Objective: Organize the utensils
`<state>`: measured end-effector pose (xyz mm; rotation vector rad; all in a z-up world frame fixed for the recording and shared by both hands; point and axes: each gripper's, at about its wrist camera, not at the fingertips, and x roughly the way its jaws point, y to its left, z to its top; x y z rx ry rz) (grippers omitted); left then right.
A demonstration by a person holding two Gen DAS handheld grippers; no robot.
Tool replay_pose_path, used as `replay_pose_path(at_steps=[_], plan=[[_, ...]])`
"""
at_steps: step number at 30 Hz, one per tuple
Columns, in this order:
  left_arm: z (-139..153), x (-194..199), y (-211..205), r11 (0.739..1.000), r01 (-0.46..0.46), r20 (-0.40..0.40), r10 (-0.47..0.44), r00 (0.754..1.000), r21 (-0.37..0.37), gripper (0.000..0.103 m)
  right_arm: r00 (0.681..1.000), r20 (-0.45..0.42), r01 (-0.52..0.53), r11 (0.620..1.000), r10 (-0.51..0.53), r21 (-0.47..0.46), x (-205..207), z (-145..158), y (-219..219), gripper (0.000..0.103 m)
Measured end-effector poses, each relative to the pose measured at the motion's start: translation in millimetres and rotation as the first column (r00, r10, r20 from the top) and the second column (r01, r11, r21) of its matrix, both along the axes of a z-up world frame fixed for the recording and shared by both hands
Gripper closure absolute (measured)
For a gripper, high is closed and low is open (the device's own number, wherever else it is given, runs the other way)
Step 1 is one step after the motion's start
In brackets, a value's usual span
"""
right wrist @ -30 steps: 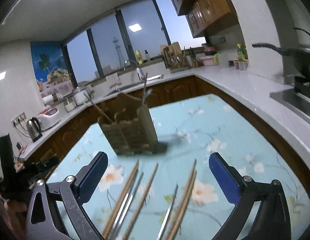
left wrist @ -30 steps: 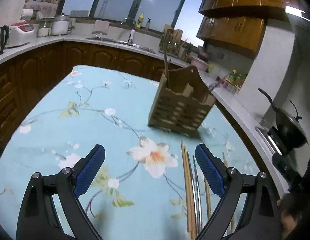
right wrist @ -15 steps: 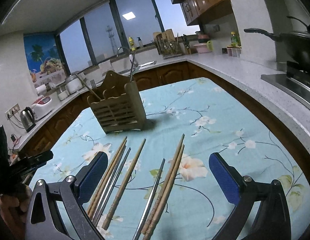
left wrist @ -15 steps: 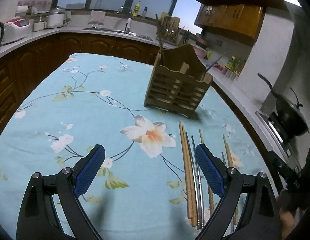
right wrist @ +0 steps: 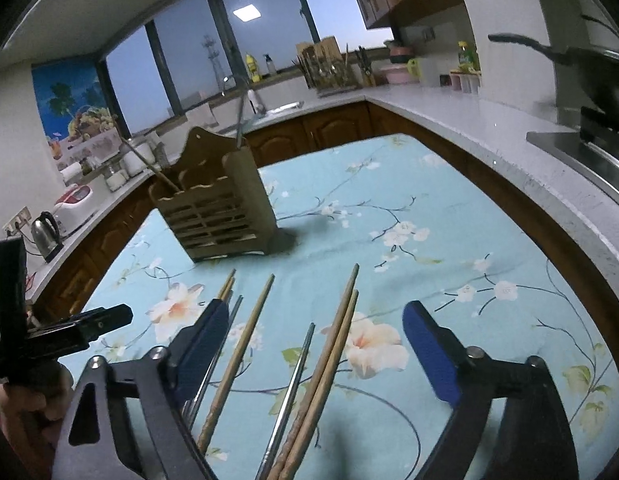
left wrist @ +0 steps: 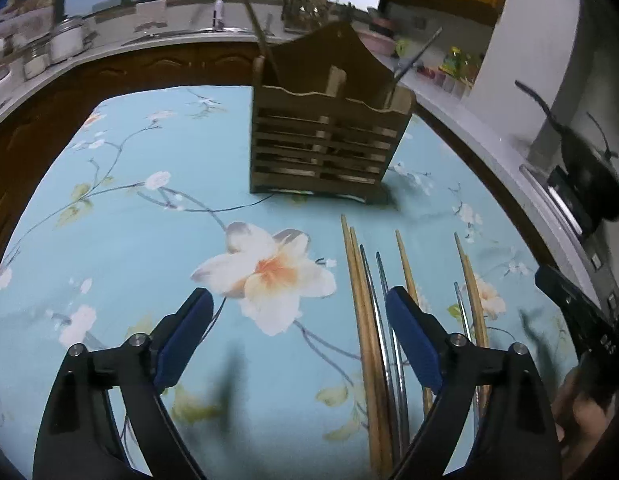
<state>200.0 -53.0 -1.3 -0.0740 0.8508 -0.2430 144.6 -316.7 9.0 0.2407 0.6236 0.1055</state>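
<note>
Chopsticks (right wrist: 327, 364) are lying between the right gripper (right wrist: 315, 344)'s spread, closing fingers, untouched. The left gripper (left wrist: 299, 332) is also narrowing around bare cloth (left wrist: 129, 240), chopsticks beside its right finger (left wrist: 413, 336). Beyond, the holder (left wrist: 321, 140) is standing upright.

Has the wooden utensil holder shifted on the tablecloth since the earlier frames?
No. The holder sits by the same branch print on the tablecloth; only the cameras moved.

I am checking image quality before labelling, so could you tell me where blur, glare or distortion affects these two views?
Left wrist view: dim, the wooden holder and counter smeared by motion, table edge bowed by the fisheye. Right wrist view: sharper, chopsticks crisp, ceiling light glaring in the window, countertop curved.
</note>
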Motion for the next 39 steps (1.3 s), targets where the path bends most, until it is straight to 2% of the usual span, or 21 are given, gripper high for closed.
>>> replay_pose_path(at_steps=[4, 6, 9, 14, 21, 27, 30, 32, 34, 36, 39], plan=[[-2, 19, -12, 0.999, 0.031, -0.022, -0.031, 0.999, 0.016, 0.029, 0.999, -0.044, -0.001, 1.000, 0.001, -0.006, 22, -3, -3, 0.033], [-4, 29, -18, 0.999, 0.045, -0.036, -0.045, 0.998, 0.020, 0.034, 0.998, -0.068, -0.002, 1.000, 0.001, -0.014, 34, -6, -2, 0.044], [-8, 41, -24, 0.999, 0.046, -0.054, -0.044, 0.998, 0.021, 0.035, 0.994, -0.106, -0.008, 1.000, 0.008, -0.004, 48, -12, -3, 0.049], [-15, 66, -38, 0.997, 0.068, -0.073, -0.065, 0.995, 0.038, 0.044, 0.984, -0.177, -0.007, 1.000, 0.007, 0.000, 71, -29, -4, 0.061], [-28, 98, -58, 0.993, 0.100, -0.109, -0.093, 0.990, 0.064, 0.057, 0.974, -0.226, 0.014, 1.000, -0.014, -0.004, 95, -42, -12, 0.069], [-46, 116, -71, 0.988, 0.125, -0.155, -0.110, 0.982, 0.090, 0.074, 0.967, -0.255, 0.019, 1.000, -0.022, -0.016, 110, -50, -12, 0.076], [-46, 117, -71, 0.986, 0.131, -0.138, -0.117, 0.984, 0.100, 0.077, 0.963, -0.270, 0.013, 1.000, -0.020, -0.027, 116, -55, -9, 0.082], [-46, 117, -69, 0.984, 0.144, -0.136, -0.129, 0.982, 0.104, 0.083, 0.961, -0.275, 0.006, 0.999, -0.019, -0.047, 120, -57, -5, 0.083], [-47, 116, -68, 0.978, 0.169, -0.141, -0.151, 0.978, 0.121, 0.096, 0.960, -0.279, -0.006, 0.997, -0.016, -0.077, 123, -56, 1, 0.083], [-47, 113, -64, 0.974, 0.191, -0.132, -0.175, 0.976, 0.125, 0.096, 0.959, -0.283, -0.021, 0.995, -0.006, -0.094, 125, -56, 6, 0.092], [-46, 106, -58, 0.968, 0.217, -0.132, -0.200, 0.971, 0.128, 0.097, 0.960, -0.281, -0.036, 0.991, -0.002, -0.131, 126, -57, 15, 0.096]])
